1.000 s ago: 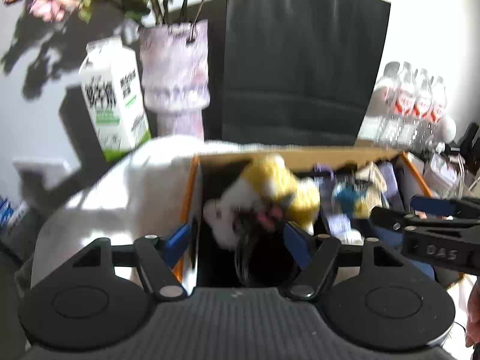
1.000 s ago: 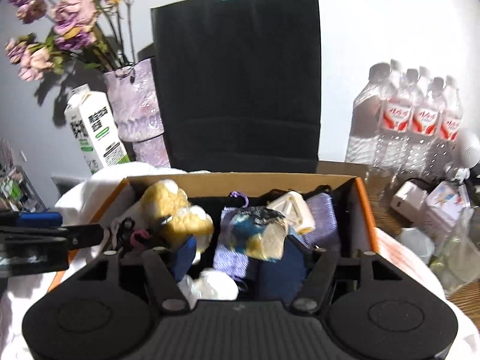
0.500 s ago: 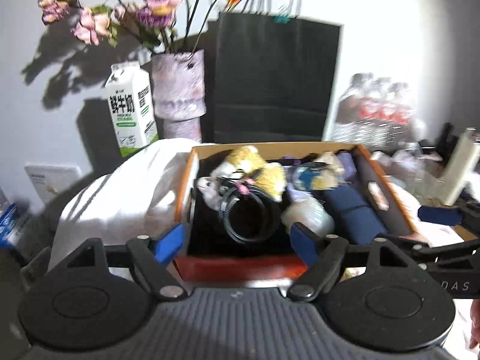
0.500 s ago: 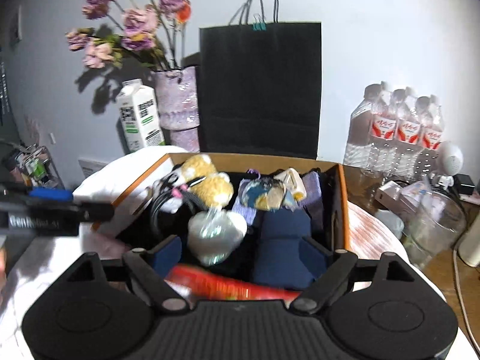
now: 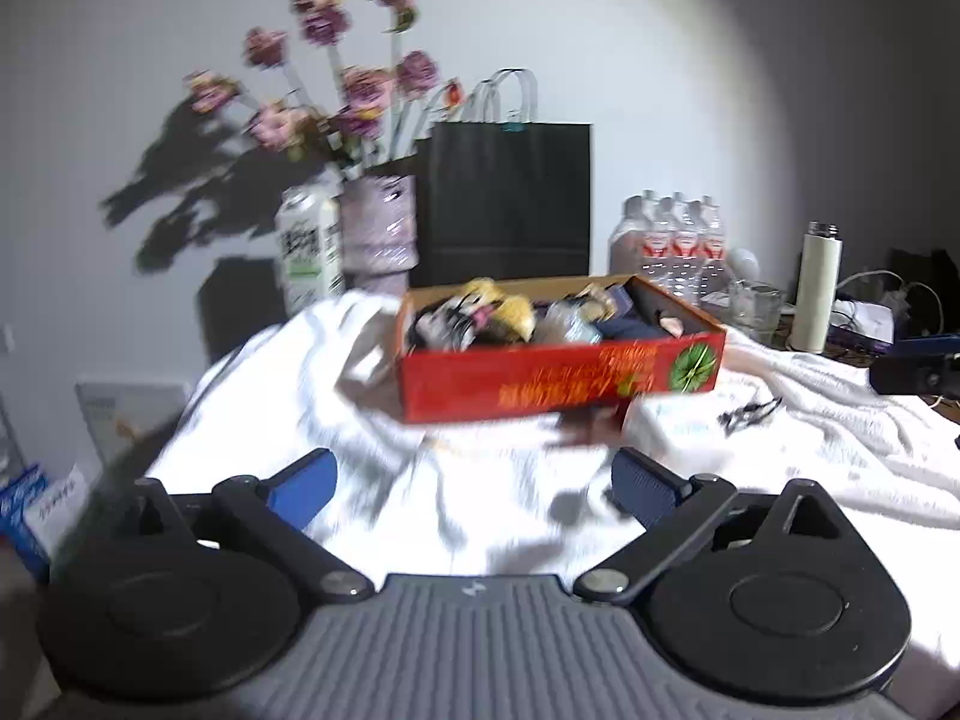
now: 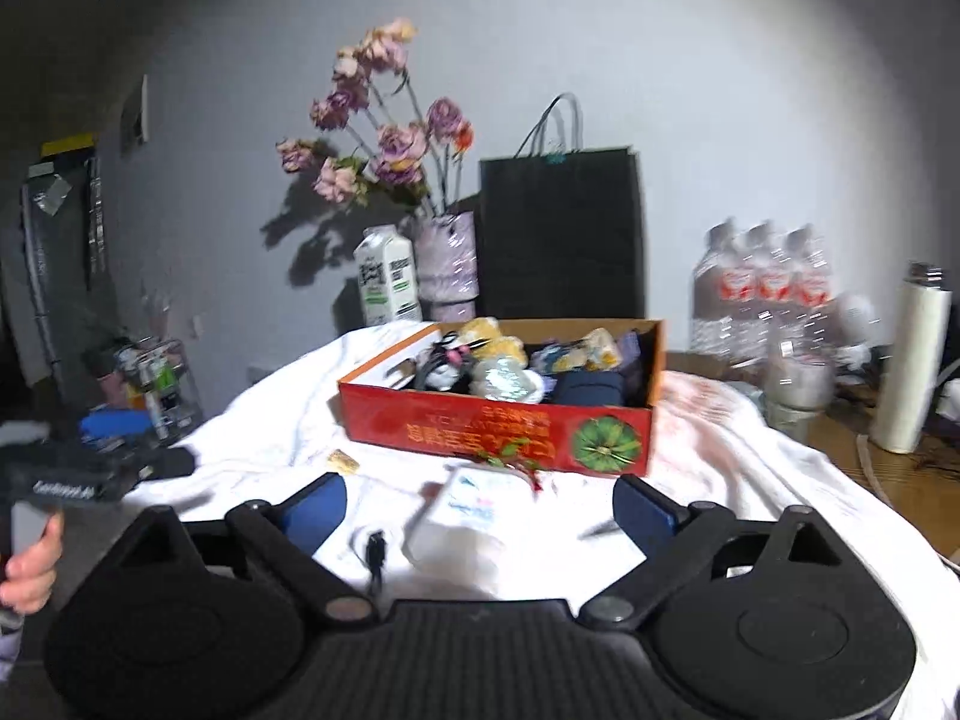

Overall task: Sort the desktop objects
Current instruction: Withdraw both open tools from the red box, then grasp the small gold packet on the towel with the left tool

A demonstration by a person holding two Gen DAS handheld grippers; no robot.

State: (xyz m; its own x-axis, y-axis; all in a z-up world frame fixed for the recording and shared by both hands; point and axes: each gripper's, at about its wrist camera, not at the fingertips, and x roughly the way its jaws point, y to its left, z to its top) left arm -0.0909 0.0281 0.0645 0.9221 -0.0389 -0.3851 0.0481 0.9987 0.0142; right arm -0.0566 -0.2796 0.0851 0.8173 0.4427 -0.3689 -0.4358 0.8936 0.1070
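A red cardboard box (image 5: 558, 381) (image 6: 498, 429) sits on a white cloth (image 5: 420, 480), filled with a yellow plush toy (image 5: 510, 309), a black cable coil (image 6: 441, 375), a navy pouch (image 6: 588, 387) and other small items. My left gripper (image 5: 474, 483) is open and empty, well in front of the box. My right gripper (image 6: 477, 510) is open and empty, above a white tissue packet (image 6: 462, 504), a black binder clip (image 6: 376, 552) and a small yellow piece (image 6: 343, 461) that lie on the cloth before the box.
Behind the box stand a milk carton (image 6: 387, 282), a vase of flowers (image 6: 447, 258) and a black paper bag (image 6: 561, 234). Water bottles (image 6: 762, 300), a glass (image 6: 801, 393) and a white flask (image 6: 909, 369) are at the right. A small black item (image 5: 747, 411) lies on the cloth.
Both grippers have pulled back and away from the box, which now looks far smaller. The black cable coil that hung at my left gripper now lies in the box.
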